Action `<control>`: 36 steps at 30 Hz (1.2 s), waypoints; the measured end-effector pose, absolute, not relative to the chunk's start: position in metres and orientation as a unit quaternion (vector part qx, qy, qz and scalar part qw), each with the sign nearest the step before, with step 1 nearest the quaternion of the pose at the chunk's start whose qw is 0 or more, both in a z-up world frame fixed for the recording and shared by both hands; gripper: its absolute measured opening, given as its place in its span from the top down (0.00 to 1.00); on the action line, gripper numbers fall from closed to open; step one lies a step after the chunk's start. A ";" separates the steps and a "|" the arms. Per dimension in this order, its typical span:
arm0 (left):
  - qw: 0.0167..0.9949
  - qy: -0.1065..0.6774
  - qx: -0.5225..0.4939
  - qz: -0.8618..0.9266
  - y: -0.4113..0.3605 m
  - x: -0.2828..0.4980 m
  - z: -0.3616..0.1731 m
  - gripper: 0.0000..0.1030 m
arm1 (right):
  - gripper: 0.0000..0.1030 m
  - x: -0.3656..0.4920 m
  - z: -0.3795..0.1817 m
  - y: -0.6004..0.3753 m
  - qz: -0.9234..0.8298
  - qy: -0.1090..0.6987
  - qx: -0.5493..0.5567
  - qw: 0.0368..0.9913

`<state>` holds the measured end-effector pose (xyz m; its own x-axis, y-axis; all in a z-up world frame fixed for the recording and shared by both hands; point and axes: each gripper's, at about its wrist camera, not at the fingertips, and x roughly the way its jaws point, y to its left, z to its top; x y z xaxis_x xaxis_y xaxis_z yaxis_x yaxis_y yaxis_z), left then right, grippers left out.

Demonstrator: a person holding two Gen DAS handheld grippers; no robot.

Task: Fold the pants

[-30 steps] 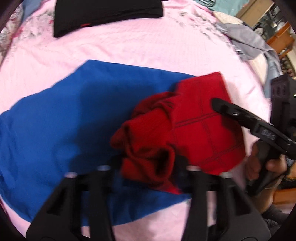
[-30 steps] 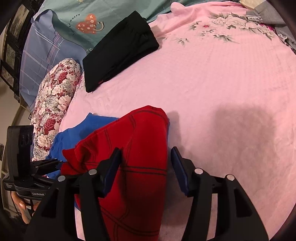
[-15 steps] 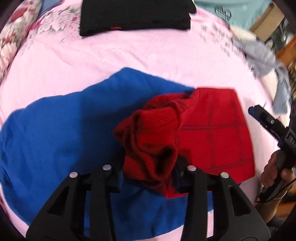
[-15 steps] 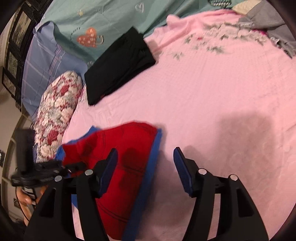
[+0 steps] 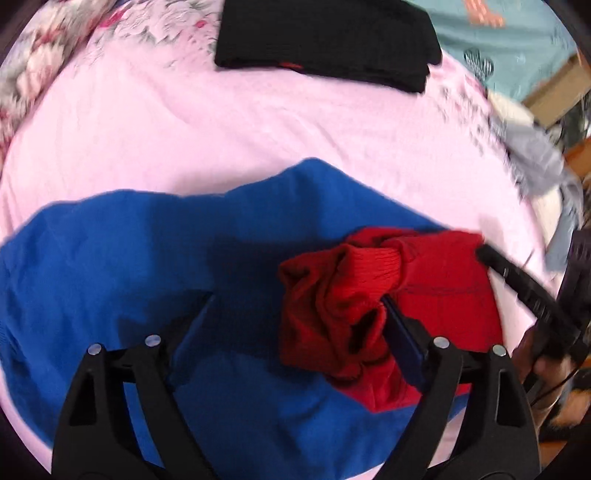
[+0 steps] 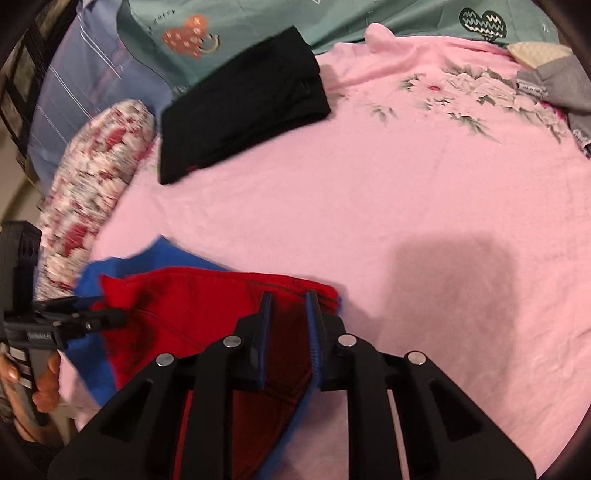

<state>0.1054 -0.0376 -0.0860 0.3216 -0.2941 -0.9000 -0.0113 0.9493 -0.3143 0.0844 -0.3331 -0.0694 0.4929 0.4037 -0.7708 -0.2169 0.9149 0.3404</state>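
Note:
The pants are red [image 5: 443, 295] with a blue part [image 5: 147, 258] spread flat on the pink bedsheet [image 5: 221, 129]. A bunched red end [image 5: 332, 306] lies by my left gripper [image 5: 299, 306], which is open; its right finger touches the bunch. In the right wrist view my right gripper [image 6: 288, 306] is nearly closed around the edge of the red fabric [image 6: 184, 306], with blue fabric [image 6: 92, 354] beneath. The right gripper also shows in the left wrist view [image 5: 517, 280] at the red corner.
A folded black garment [image 5: 325, 40] lies at the far side of the bed, also in the right wrist view [image 6: 240, 103]. A floral pillow [image 6: 92, 177] is left. Grey clothes [image 6: 554, 85] lie at the right. A teal cover [image 6: 258, 22] is behind.
My left gripper opened wide and shifted left, leaving the red bunch at its right finger. My right gripper closed from open onto the red fabric's edge.

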 end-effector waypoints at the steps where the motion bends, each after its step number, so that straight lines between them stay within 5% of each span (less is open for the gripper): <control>1: 0.801 0.576 -0.132 -0.089 -0.037 0.104 -0.084 0.15 | 0.83 0.081 -0.067 -0.334 0.183 0.468 0.098 0.859; 17: 0.807 0.564 -0.140 -0.108 -0.027 0.081 -0.072 0.13 | 0.80 0.004 -0.043 -0.316 0.268 0.463 0.069 0.842; 21: 0.820 0.540 -0.165 -0.096 0.000 0.067 -0.064 0.12 | 0.62 0.010 -0.046 -0.305 0.280 0.473 0.074 0.832; 23: 0.812 0.554 -0.172 -0.069 0.012 0.067 -0.076 0.12 | 0.61 0.017 -0.068 -0.295 0.250 0.510 0.050 0.821; 36: 0.821 0.495 -0.280 -0.059 0.083 0.011 -0.035 0.12 | 0.44 0.012 -0.028 -0.313 0.223 0.437 0.126 0.862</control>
